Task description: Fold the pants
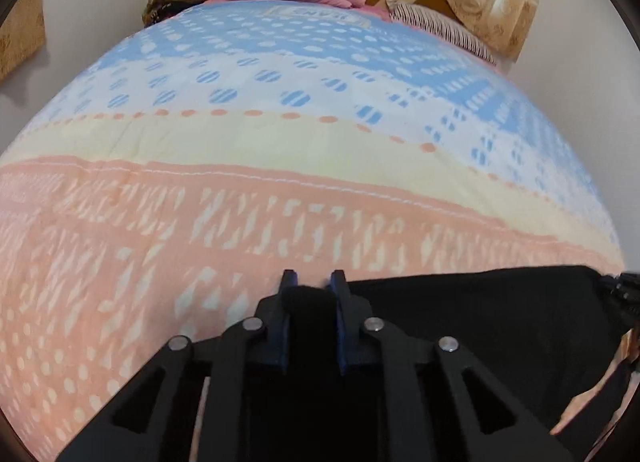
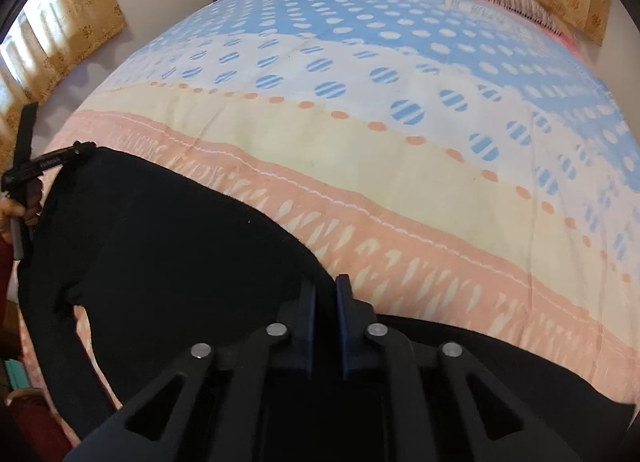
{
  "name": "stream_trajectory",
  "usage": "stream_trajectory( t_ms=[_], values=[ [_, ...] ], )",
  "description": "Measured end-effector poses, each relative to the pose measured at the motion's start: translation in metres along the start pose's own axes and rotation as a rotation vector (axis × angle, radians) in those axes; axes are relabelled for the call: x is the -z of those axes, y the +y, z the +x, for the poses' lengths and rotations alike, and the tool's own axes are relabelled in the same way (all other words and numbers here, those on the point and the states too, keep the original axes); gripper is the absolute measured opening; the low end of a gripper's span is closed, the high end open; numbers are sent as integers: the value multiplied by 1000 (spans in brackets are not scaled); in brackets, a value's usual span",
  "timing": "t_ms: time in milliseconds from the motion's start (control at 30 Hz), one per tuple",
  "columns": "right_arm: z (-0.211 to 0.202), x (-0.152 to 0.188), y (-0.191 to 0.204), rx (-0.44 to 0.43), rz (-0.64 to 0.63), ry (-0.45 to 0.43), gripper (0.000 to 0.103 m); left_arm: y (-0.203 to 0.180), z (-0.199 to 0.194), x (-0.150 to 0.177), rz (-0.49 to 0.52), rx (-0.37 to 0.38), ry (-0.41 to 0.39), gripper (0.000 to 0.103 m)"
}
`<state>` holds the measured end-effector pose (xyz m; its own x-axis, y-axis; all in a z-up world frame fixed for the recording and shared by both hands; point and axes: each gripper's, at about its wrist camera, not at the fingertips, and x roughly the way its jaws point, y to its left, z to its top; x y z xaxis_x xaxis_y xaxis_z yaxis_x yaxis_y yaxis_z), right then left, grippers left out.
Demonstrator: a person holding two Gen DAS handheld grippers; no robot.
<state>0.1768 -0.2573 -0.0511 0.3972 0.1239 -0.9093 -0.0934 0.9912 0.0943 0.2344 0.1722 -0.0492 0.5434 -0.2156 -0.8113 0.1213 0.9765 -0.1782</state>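
Now both grippers, left point(image 1: 312, 282) and right point(image 2: 325, 287), pinch the black pants point(image 2: 180, 242) (spread on a patterned bedspread point(image 2: 360, 142)).

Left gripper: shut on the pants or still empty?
Shut on the pants: left gripper has black pants fabric bunched between its fingers.

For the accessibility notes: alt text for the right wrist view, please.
The right gripper is shut on black pants lying on a peach, cream and blue patterned quilt. The left gripper meets the pants' far corner at the left edge.
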Motion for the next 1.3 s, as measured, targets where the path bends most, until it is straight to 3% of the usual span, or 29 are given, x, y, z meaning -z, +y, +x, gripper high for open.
stream_trajectory(
  t_ms=[100,267,467,633,800,967,1067,1133,1200,1300],
  values=[
    [-19,3,9,40,6,-43,6,1,-19,0,-3,1,-45,18],
    [-84,15,23,30,64,-199,5,-3,-74,4,17,22,-167,18],
    [-157,59,63,38,61,-334,5,0,-141,38,33,66,-292,18],
    [-183,117,100,15,58,-368,5,17,-168,85,27,82,-314,18],
    [-166,176,122,14,69,-325,5,23,-166,138,74,51,-289,18],
    [-126,223,138,35,78,-229,5,25,-145,171,124,-49,-220,26],
    [-113,235,140,36,89,-215,5,31,-142,177,101,-69,-207,38],
    [-109,239,144,46,83,-214,5,35,-145,179,101,-102,-211,62],
    [-109,240,145,53,79,-218,5,40,-150,180,102,-145,-205,78],
    [-109,243,148,69,60,-212,6,51,-165,177,90,-182,-214,80]
  ],
)
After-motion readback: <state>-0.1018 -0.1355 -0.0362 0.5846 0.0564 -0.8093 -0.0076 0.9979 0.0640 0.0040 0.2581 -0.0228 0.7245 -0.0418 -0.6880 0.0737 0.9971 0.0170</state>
